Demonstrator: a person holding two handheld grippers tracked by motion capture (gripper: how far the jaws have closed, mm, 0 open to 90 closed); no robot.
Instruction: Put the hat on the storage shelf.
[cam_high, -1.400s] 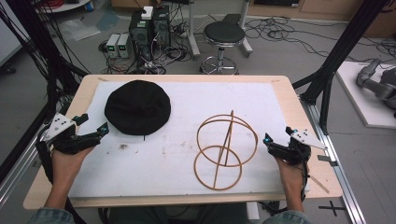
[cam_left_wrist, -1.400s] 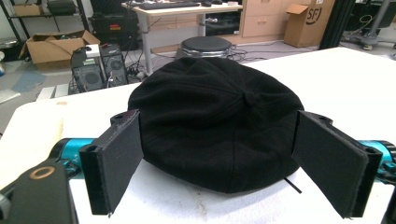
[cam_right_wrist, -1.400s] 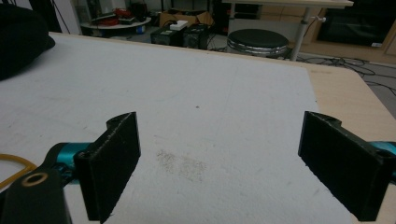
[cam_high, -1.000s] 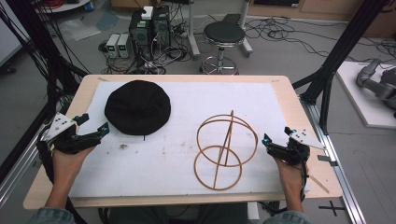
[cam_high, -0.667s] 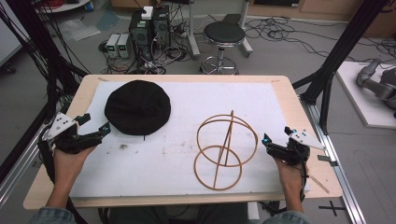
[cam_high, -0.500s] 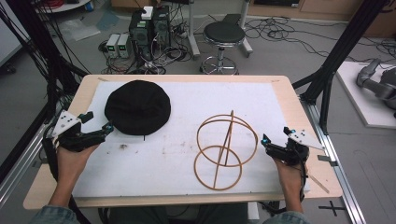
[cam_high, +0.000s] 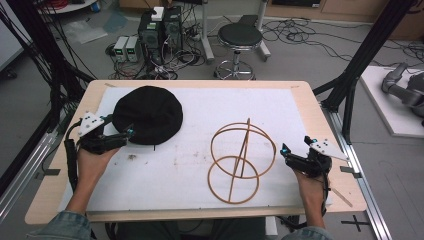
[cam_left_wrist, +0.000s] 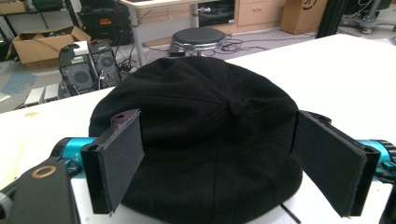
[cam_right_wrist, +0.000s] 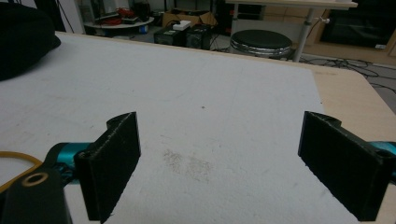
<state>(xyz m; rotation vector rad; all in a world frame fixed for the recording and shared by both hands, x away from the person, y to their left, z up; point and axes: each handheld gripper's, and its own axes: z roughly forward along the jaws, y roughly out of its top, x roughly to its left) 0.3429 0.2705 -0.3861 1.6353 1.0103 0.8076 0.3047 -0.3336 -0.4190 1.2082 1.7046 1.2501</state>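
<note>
Left tongs (cam_left_wrist: 219, 172) agape at unlabelled black cap (cam_left_wrist: 201, 140).

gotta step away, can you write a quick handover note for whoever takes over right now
Left tongs: open, at the near edge of the black hat, jaws either side of it, not closed.
Right tongs: open, holding nothing, over bare table right of the wooden hoop stand.
Hat lies flat at the left, stand at the right, well apart.
Done: nothing picked up so far.
Left: close on the hat; it probably goes to the stand.
</note>
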